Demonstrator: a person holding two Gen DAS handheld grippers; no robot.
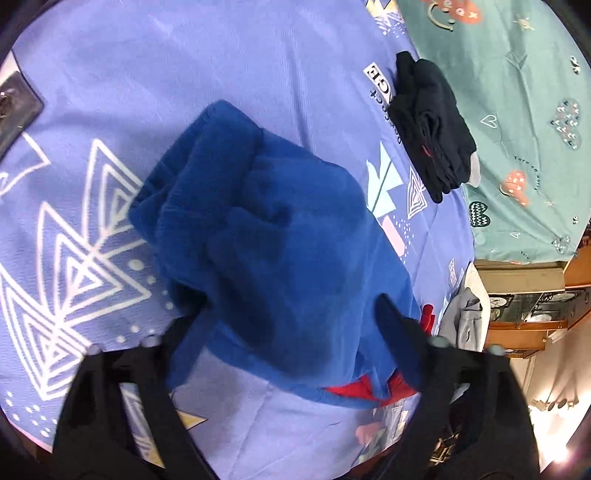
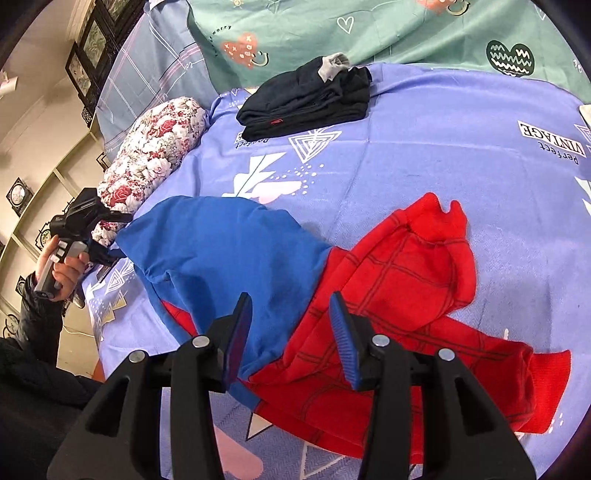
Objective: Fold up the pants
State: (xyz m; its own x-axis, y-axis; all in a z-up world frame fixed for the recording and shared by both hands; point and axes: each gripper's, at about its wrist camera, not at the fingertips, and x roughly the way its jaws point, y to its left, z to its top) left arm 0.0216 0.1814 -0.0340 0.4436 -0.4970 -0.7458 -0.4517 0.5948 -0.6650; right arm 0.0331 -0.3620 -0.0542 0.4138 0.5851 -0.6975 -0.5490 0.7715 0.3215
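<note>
Though half-folded, pants [image 2: 258, 266] (blue-red) crumpled

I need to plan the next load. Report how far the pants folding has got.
Done: dark pants lie folded near the green pillow. In hand: blue-and-red pants lie partly folded on the purple sheet; both the left gripper and right gripper are open over them, gripping nothing. Left: the spread red leg needs folding.

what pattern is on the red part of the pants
Red with a grid of thin dark lines, like a check, on the red part. It shows best in the right wrist view.
</note>
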